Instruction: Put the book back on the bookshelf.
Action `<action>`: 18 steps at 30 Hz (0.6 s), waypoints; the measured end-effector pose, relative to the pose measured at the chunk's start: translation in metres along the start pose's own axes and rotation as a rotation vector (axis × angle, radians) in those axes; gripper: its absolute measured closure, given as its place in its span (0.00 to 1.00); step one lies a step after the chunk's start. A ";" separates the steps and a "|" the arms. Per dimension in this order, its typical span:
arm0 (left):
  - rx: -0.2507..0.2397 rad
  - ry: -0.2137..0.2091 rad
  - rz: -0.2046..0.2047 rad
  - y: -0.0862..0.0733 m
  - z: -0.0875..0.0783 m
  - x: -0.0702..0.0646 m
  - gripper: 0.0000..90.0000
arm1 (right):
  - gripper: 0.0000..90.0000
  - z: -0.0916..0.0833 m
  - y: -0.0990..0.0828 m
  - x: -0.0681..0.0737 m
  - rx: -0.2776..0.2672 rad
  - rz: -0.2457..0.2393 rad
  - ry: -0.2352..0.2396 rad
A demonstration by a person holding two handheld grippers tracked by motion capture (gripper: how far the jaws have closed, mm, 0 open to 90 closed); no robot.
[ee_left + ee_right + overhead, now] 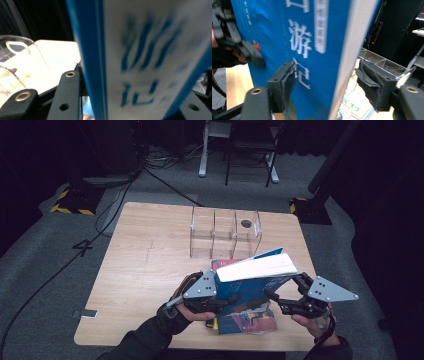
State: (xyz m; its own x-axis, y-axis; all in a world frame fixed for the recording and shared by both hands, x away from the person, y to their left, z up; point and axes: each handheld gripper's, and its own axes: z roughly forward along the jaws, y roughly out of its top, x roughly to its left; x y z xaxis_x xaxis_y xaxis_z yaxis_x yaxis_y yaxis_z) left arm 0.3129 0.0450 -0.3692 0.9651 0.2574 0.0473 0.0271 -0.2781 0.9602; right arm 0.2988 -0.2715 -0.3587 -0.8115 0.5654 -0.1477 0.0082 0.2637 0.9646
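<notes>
Blue paperback book (250, 280), stiff-covered with white Chinese lettering and pale page edges, stands lifted above the table (145, 270) near its six o'clock edge. Left gripper (227, 302) clamps its spine end at nine o'clock; right gripper (329, 85), at three o'clock, straddles the other end with pads clear. It looks moderately heavy, best taken across the covers. A clear acrylic organizer (225, 232) stands at twelve o'clock, another book (250, 322) beneath.
</notes>
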 end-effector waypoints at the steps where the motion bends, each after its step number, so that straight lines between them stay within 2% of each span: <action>1: -0.007 0.007 0.003 0.003 -0.001 0.000 0.63 | 0.36 0.001 0.000 0.002 0.003 -0.006 -0.012; 3: -0.016 0.024 0.009 0.008 -0.003 -0.001 0.62 | 0.37 0.002 0.001 0.002 0.007 -0.005 -0.017; 7: -0.033 0.028 0.011 0.018 -0.004 -0.001 0.62 | 0.39 0.001 0.002 0.000 0.006 0.006 -0.004; 14: 0.018 0.052 0.052 0.039 -0.004 -0.003 0.62 | 0.41 0.000 0.001 0.000 0.007 0.005 -0.003; 16: 0.008 0.048 0.047 0.045 -0.005 -0.003 0.61 | 0.42 0.000 0.001 0.000 0.006 0.004 -0.004; 18: -0.026 0.042 0.042 0.054 -0.009 -0.002 0.59 | 0.43 0.000 0.001 -0.001 0.001 0.001 0.001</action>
State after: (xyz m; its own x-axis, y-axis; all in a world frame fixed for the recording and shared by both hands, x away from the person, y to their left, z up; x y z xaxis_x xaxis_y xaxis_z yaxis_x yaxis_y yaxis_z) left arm 0.3103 0.0379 -0.3147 0.9534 0.2850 0.0992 -0.0210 -0.2653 0.9639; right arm 0.2991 -0.2717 -0.3571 -0.8121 0.5648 -0.1466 0.0093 0.2638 0.9645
